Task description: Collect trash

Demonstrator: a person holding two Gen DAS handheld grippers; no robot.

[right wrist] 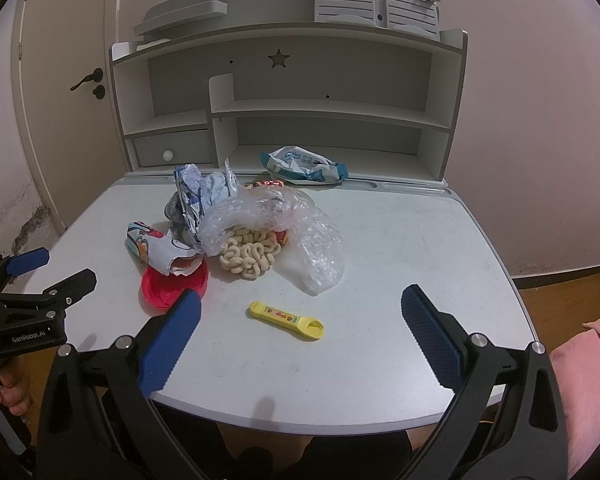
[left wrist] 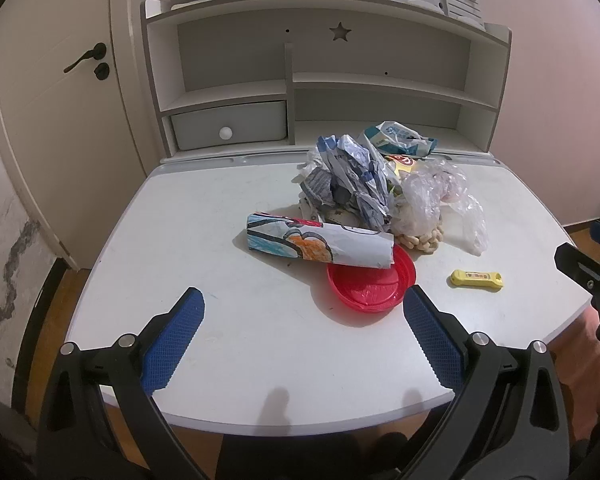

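Note:
A heap of trash lies mid-desk: crumpled blue-white wrappers (left wrist: 348, 176) (right wrist: 196, 196), a clear plastic bag (left wrist: 436, 196) (right wrist: 284, 220), ring-shaped snacks (left wrist: 420, 240) (right wrist: 250, 256), and a rolled coloured drawing (left wrist: 320, 246) (right wrist: 156, 250) resting on a red plastic plate (left wrist: 370, 286) (right wrist: 168, 286). A yellow stick-shaped piece (left wrist: 476, 279) (right wrist: 286, 315) lies apart, nearer the front. A blue-white packet (left wrist: 400, 140) (right wrist: 304, 166) sits at the back. My left gripper (left wrist: 304, 292) hovers open just left of the plate. My right gripper (right wrist: 300, 292) hovers open over the yellow piece. Both hold nothing.
The white desk (left wrist: 220, 220) (right wrist: 420, 240) carries a shelf unit (left wrist: 324, 80) with a small drawer (left wrist: 228, 124) at the back. A door (left wrist: 60, 120) stands to the left. Something pink (right wrist: 588, 360) lies at the right, wooden floor beneath.

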